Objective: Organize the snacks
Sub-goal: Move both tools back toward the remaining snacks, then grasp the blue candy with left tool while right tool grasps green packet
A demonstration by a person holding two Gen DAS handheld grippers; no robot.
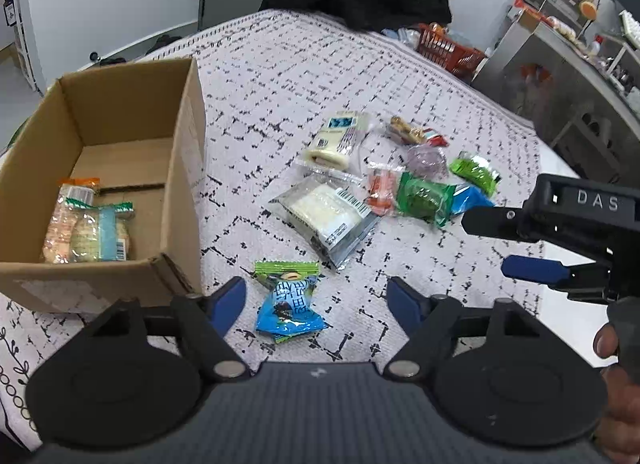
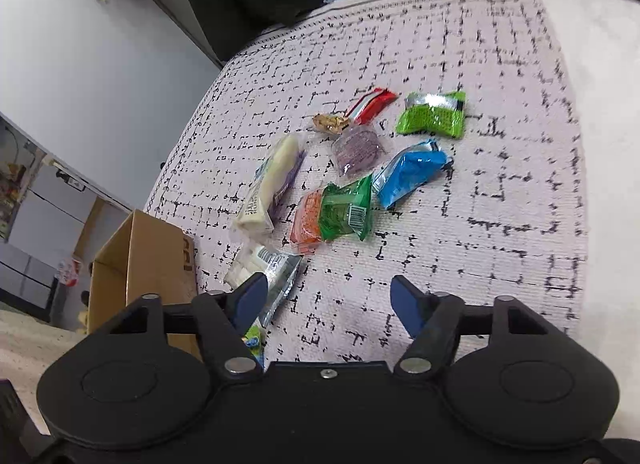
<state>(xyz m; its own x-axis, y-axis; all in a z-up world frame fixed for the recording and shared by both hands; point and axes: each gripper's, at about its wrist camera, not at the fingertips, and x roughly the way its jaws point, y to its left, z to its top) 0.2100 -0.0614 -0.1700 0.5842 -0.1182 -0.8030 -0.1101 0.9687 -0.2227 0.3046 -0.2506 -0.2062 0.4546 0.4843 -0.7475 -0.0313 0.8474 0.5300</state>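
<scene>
Patterned cloth below, both hand-held grippers tilted down, prob. apart.

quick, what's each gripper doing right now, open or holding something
Left gripper: open, holding nothing; a blue-green snack packet lies between its fingers.
Right gripper: open, empty.

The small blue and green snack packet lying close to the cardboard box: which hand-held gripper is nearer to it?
Left. The left hand-held gripper has the blue and green snack packet between its open fingers. The right hand-held gripper is off to the packet's right.
</scene>
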